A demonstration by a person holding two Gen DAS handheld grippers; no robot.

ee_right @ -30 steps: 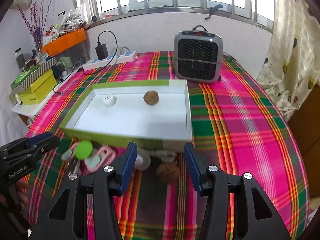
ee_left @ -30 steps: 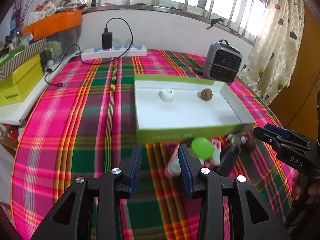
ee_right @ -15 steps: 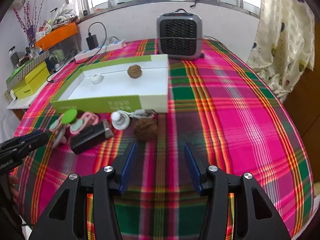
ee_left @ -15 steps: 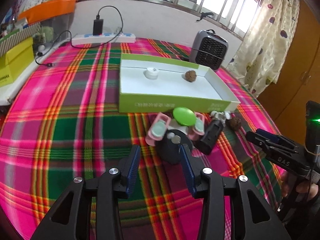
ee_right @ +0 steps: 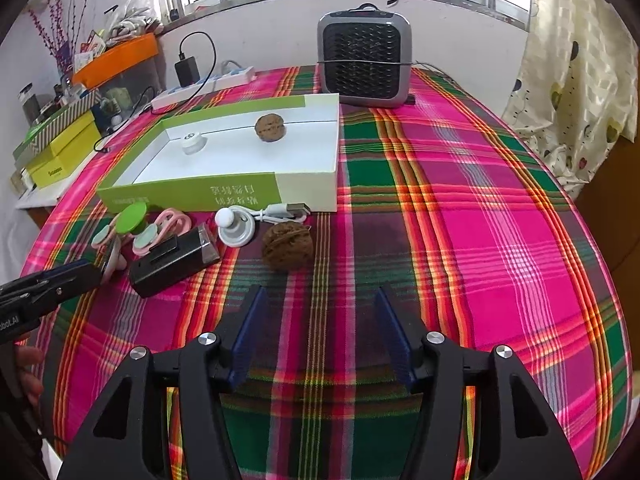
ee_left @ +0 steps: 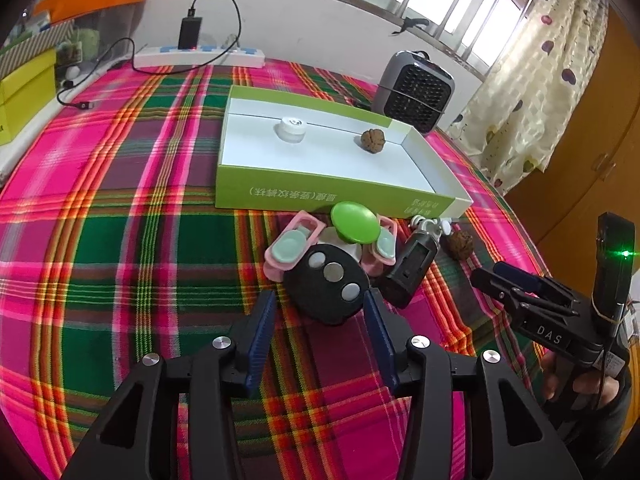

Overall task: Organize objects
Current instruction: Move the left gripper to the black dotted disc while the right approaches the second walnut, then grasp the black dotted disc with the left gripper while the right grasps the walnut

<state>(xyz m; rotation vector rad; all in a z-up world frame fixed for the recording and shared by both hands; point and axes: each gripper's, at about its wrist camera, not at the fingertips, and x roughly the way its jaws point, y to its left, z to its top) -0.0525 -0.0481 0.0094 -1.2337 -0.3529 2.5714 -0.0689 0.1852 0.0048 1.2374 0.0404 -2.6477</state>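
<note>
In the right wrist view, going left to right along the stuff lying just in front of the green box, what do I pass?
Green round lid → black rectangular device → white knob with its cable → walnut.

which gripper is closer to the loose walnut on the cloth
Right. The right gripper sits just short of the walnut, jaws opening and empty. The left gripper is farther off, at the black disc.
</note>
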